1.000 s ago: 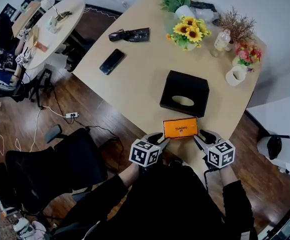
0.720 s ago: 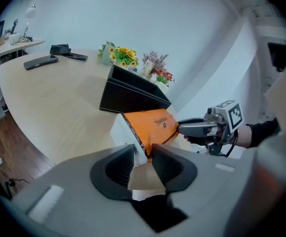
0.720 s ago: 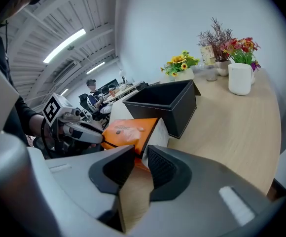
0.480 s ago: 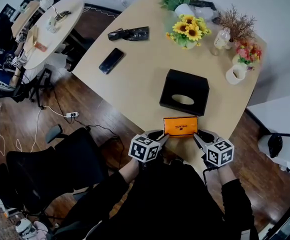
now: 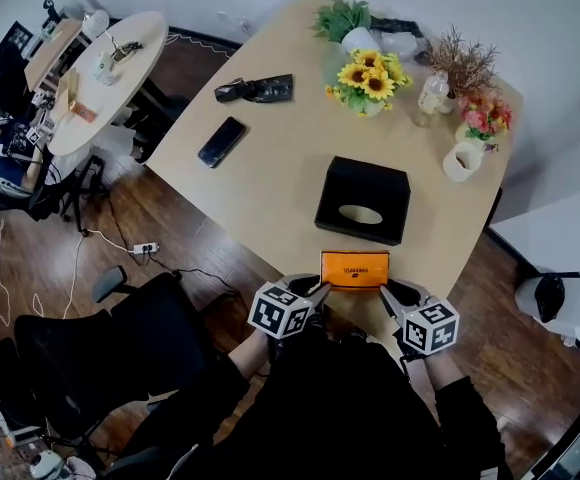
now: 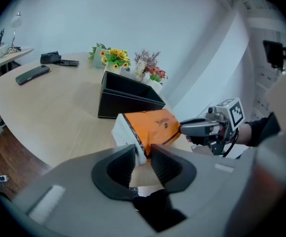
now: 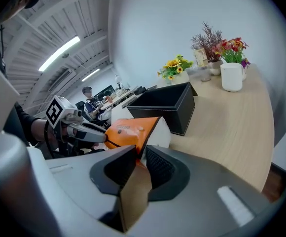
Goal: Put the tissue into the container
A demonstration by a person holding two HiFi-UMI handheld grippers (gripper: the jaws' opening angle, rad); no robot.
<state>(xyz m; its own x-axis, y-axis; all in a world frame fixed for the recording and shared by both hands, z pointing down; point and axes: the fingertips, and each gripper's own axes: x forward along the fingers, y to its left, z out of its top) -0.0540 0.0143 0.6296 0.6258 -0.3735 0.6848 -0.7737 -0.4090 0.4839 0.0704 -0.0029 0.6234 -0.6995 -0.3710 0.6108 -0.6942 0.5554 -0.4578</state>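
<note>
My left hand-held gripper (image 5: 318, 288) and right hand-held gripper (image 5: 388, 288), jaws just closed, pinch the orange plastic tissue pack (image 5: 355, 268) by its ends at the bench (image 5: 270, 158) edge, near the black box (image 5: 362, 199). The holds are thin, so the pack could slip when lifted.

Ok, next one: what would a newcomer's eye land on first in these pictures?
The bright orange tissue pack at the near edge of the table, pinched at either end by the left gripper and right gripper, whose jaws have just been closing on it. Just beyond it sits an open black box, and sunflowers stand out at the table's far end.
</note>
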